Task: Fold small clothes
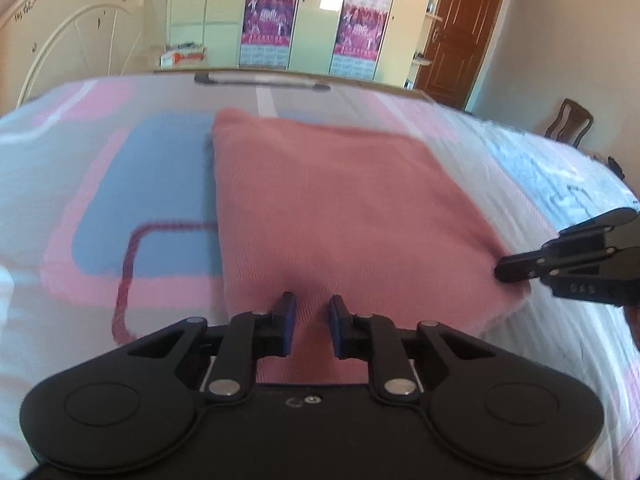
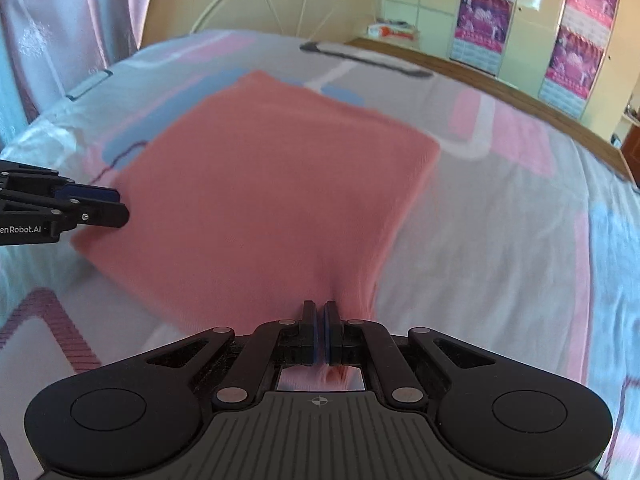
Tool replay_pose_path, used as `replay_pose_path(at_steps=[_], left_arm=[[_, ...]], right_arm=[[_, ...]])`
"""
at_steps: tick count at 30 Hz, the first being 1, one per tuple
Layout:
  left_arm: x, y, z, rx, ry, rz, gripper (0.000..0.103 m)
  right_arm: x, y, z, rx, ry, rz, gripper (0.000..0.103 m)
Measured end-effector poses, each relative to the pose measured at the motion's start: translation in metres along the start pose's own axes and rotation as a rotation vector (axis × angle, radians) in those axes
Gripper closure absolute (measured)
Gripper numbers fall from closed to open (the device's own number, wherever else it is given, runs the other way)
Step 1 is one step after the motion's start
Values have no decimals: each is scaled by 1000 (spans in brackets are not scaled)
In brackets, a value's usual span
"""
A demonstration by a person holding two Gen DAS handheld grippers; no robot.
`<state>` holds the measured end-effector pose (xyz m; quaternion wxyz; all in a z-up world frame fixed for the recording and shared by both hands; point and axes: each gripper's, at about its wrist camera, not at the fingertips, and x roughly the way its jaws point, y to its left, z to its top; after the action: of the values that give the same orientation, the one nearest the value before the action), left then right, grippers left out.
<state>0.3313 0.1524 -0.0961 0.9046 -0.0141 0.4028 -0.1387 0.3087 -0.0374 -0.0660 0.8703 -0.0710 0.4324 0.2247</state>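
Observation:
A pink cloth (image 1: 340, 208) lies folded into a flat rectangle on the bed; it also shows in the right wrist view (image 2: 272, 184). My left gripper (image 1: 312, 320) is open over the cloth's near left corner, with cloth between and under its blue pads. It shows at the left edge of the right wrist view (image 2: 116, 208). My right gripper (image 2: 319, 316) is shut on the cloth's near right corner, and the fabric puckers there. It shows at the right of the left wrist view (image 1: 504, 270).
The bedsheet (image 1: 120, 208) has pink, blue and white blocks. A cream headboard (image 2: 272, 4) stands behind the bed, a wooden ledge (image 2: 500, 80) runs along its far side, and wardrobes with pink posters (image 1: 272, 12) lie beyond. A brown door (image 1: 460, 28) and chair (image 1: 570, 122) stand to the right.

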Motion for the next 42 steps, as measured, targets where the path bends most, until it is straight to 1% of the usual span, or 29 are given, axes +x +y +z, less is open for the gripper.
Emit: replay_pose_path(at_steps=[2, 5, 8, 13, 15, 16, 22, 28, 30, 33, 38, 39, 40, 42], left_arm=[[1, 2, -9, -8, 18, 1, 90], [-1, 7, -19, -14, 13, 6, 90], [-6, 11, -21, -29, 10, 10, 91], [-11, 13, -25, -42, 7, 22, 91], [-10, 14, -26, -54, 3, 27, 91], [-9, 13, -25, -58, 2, 32, 91], [-6, 3, -24, -61, -3, 77, 91], [-7, -7, -25, -46, -4, 124, 91], [-8, -10, -25, -40, -4, 140, 91], [-9, -16, -26, -26, -2, 165, 92], [-10, -23, -29, -4, -1, 196, 92], [-10, -23, -28, -6, 0, 201, 92], [-10, -23, -27, -11, 5, 203, 94], [-21, -25, -25, -42, 8, 179, 94]], right_arm=[[1, 2, -9, -13, 9, -25, 101], [0, -1, -17, 14, -1, -31, 103], [-3, 2, -19, 8, 1, -44, 103], [-12, 1, -16, 21, -8, -34, 103], [-9, 0, -17, 17, 4, -46, 103], [-7, -2, -18, 27, 12, -46, 103], [-5, -2, -22, 42, -7, -46, 103], [1, -4, -27, 117, -46, -28, 103], [1, -2, -27, 130, -55, -39, 103], [0, 1, -29, 135, -66, -51, 103], [-2, 1, -33, 115, -77, -45, 103], [-3, 1, -33, 111, -74, -46, 103], [-3, 3, -31, 103, -68, -50, 103], [-9, 4, -28, 111, -48, -44, 103]])
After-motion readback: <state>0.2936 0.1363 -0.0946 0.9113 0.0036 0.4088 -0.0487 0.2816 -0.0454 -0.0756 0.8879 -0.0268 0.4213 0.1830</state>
